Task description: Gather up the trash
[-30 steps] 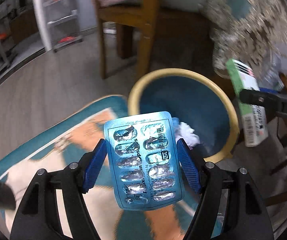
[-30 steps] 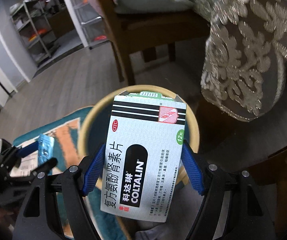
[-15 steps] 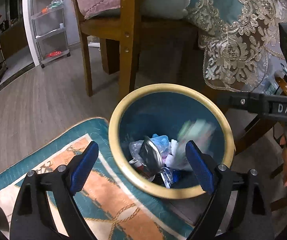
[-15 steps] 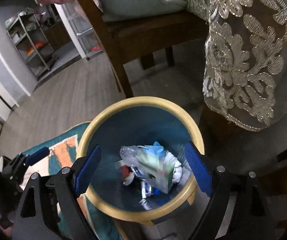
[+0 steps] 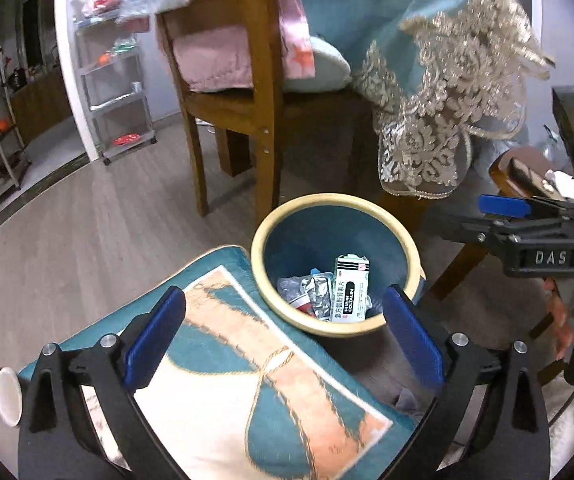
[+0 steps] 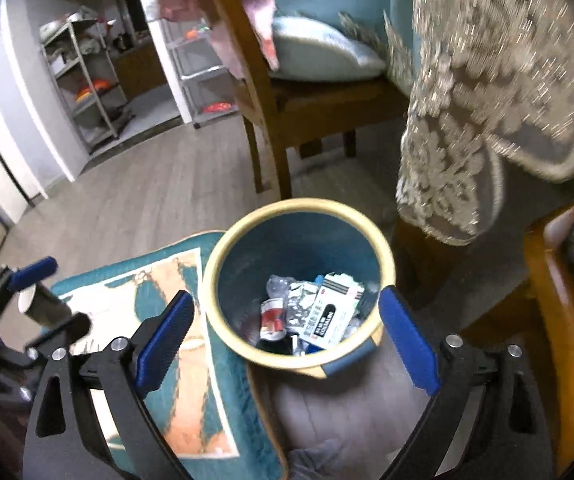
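A blue bin with a cream rim (image 5: 329, 203) (image 6: 301, 204) stands on the floor by a rug. Inside lie the white medicine box (image 5: 350, 288) (image 6: 331, 312), the silver blister pack (image 5: 319, 294) (image 6: 299, 300) and other crumpled trash. My left gripper (image 5: 285, 338) is open and empty, above and in front of the bin. My right gripper (image 6: 287, 340) is open and empty, above the bin's near rim. The right gripper also shows at the right of the left wrist view (image 5: 505, 205), and the left gripper at the left of the right wrist view (image 6: 33, 272).
A teal and orange patterned rug (image 5: 255, 392) (image 6: 159, 292) lies left of the bin. A wooden chair (image 5: 255, 92) with cushions stands behind it. A lace tablecloth (image 5: 439, 120) hangs at right. A paper cup (image 5: 7, 394) lies at the rug's left edge. Metal shelves (image 5: 119, 88) stand far left.
Both grippers opened and dropped the blister pack and the medicine box into the bin. Both grippers have since lifted back, away from the bin.
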